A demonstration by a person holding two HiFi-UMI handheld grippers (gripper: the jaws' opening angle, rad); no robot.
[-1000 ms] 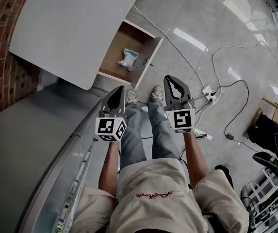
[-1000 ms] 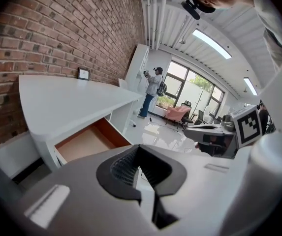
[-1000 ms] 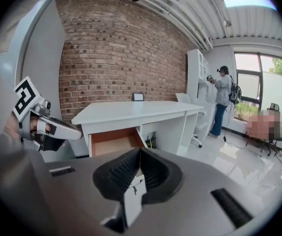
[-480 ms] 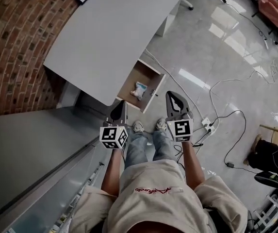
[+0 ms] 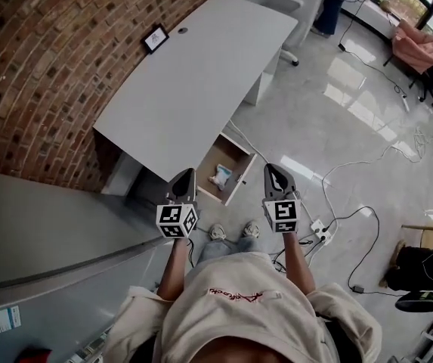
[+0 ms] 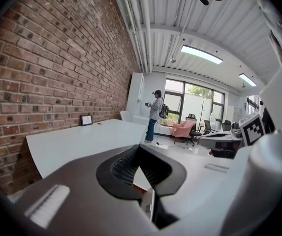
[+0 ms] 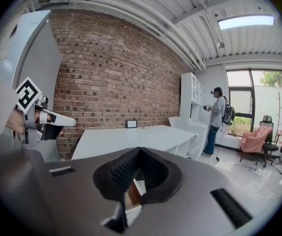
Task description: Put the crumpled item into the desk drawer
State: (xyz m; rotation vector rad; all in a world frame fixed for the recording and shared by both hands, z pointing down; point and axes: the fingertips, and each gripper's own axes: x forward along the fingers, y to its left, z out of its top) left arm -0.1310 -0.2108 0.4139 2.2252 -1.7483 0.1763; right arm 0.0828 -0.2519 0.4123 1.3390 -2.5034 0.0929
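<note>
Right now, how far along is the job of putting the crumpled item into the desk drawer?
Done: the crumpled item lies inside the open drawer of the white desk. In hand: nothing; the left tongs and right tongs are shut and empty. Left: probably only pushing the drawer shut.

The desk (image 5: 201, 82) ran from the head view's upper centre toward the middle, with the brick wall (image 5: 50, 66) along its left. A small frame (image 5: 156, 38) stood on the desk near the wall. The drawer (image 5: 230, 156) stuck out below the desk's near end, with the crumpled item (image 5: 221, 176) inside. The left gripper (image 5: 184, 172) was just left of the drawer and the right gripper (image 5: 270, 169) just right of it.
</note>
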